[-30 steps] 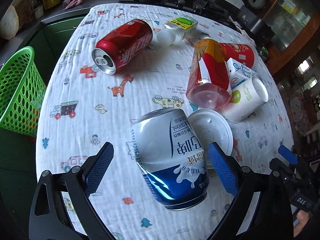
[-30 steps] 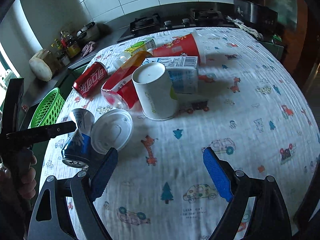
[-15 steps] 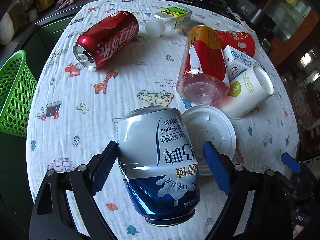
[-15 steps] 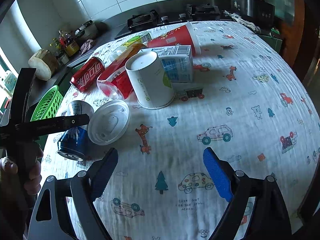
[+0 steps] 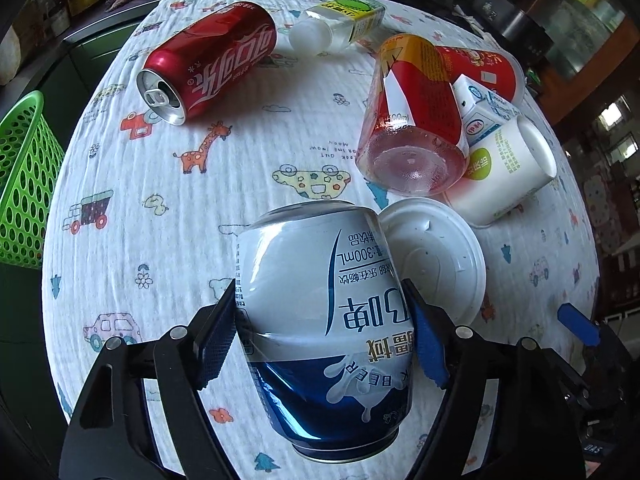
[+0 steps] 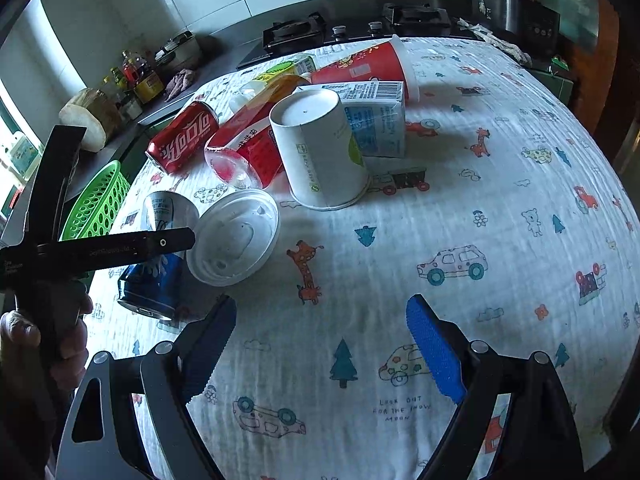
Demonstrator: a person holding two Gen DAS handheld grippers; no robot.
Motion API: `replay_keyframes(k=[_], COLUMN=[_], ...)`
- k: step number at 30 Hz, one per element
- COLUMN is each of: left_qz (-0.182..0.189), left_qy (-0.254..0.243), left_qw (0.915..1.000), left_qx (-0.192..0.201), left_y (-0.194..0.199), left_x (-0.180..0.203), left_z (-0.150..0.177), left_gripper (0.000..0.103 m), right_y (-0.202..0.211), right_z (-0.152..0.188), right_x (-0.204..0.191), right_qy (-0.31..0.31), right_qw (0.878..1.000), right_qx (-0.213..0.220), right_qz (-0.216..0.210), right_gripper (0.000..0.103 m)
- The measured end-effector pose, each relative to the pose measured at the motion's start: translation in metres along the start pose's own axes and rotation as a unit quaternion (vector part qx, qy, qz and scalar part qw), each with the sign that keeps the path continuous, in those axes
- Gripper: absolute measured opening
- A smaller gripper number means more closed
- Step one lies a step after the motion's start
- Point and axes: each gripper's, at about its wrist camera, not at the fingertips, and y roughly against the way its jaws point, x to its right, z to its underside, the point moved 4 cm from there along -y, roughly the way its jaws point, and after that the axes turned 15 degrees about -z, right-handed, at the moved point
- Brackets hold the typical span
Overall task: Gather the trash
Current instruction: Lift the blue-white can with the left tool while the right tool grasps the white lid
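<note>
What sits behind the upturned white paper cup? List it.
Behind the white paper cup lies a blue-and-white carton, touching it, and farther back a red cup on its side. The carton's lower left part is hidden by the cup.
</note>
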Motion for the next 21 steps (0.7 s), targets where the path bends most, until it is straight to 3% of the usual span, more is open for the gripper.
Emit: replay_keyframes(k=[11, 21], left_qz=[0.005, -0.007], left_qy=[-0.002, 0.021], left_qw=[0.9998, 0.9985], left_qx=[0.020, 0.049], left_y=[0.015, 0.039], left_x=[-0.014, -0.052], left_z=[-0.001, -0.005], left_gripper=[0.074, 0.074], right_y=[-0.012, -0.041], right_z=[0.003, -0.011], right_x=[-0.008, -0.039], right_qy=[0.010, 0.039], right_qw=[1.000, 0.998], right_qx=[-0.012, -0.027], right_qz=[-0.004, -0.044], right_gripper=[0.084, 0.084])
